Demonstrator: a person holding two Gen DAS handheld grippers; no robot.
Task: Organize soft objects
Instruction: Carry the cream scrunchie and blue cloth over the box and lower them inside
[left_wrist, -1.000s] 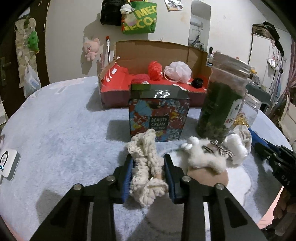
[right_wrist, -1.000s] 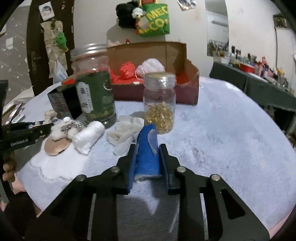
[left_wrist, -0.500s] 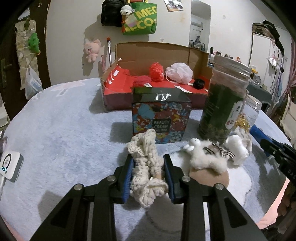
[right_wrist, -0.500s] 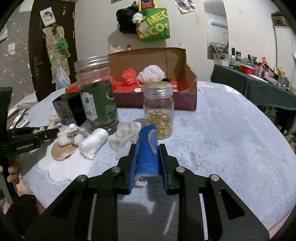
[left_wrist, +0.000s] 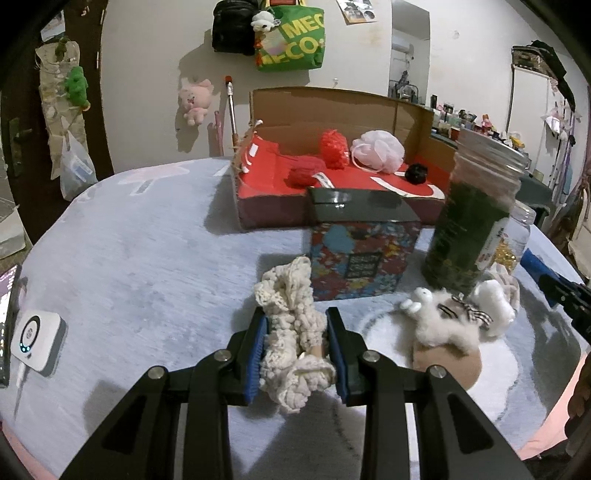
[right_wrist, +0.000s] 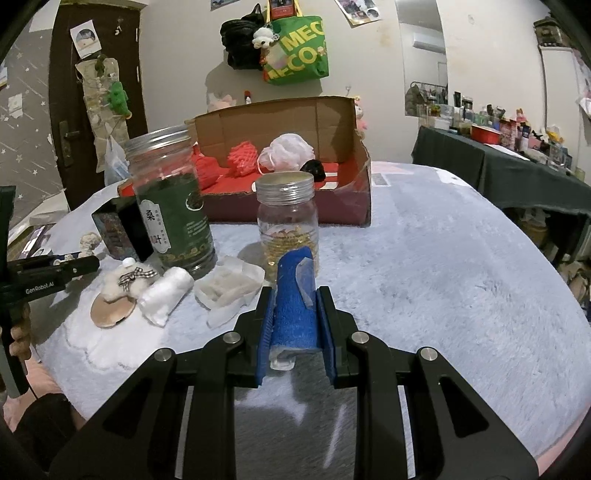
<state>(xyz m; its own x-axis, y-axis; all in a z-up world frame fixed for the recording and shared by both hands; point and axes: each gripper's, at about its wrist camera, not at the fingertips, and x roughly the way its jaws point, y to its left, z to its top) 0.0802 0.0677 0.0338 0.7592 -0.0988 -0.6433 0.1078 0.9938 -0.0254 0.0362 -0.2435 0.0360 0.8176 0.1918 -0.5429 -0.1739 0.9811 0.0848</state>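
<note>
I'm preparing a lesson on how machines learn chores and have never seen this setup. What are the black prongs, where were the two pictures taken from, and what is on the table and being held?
No robot: a person holds a two-fingered gripper in each hand, each with its own forward-looking camera. The left gripper is shut on a cream knitted piece; the right gripper is shut on a blue cloth roll. On the fluffy grey table stand a cardboard box holding soft things, a green jar, a small jar, a patterned tin and a white plush toy.
</note>
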